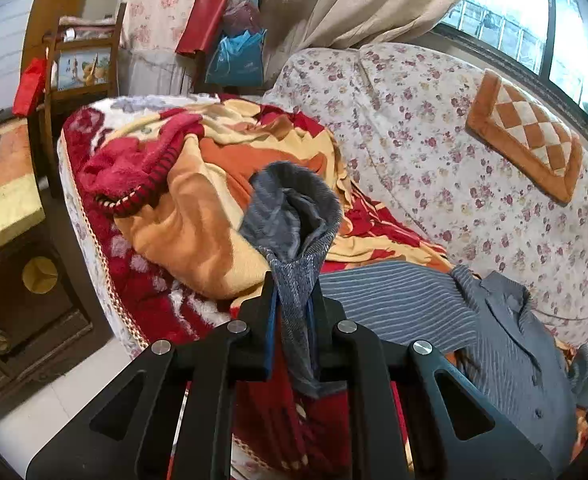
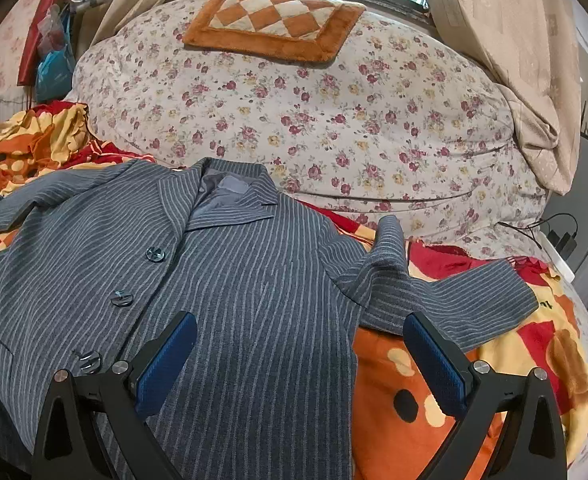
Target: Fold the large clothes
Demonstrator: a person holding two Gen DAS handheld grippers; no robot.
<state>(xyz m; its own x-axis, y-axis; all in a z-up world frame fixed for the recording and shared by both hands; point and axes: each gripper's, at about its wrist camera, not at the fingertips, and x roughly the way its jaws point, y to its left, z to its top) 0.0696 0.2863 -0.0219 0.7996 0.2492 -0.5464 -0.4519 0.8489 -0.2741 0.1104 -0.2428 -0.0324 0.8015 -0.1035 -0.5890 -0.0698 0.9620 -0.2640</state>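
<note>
A grey wool jacket with pale pinstripes (image 2: pixel 254 280) lies face up, its notched collar open on a smooth grey lining and turned toward the back of a flower-patterned sofa. Three dark round buttons run down its closed front. One sleeve lies crumpled and bent out to the side across a red, orange and yellow fleece blanket (image 2: pixel 434 380). The other sleeve's cuff (image 1: pixel 294 216) is raised off the blanket, its opening gaping and the fabric below it bunched.
</note>
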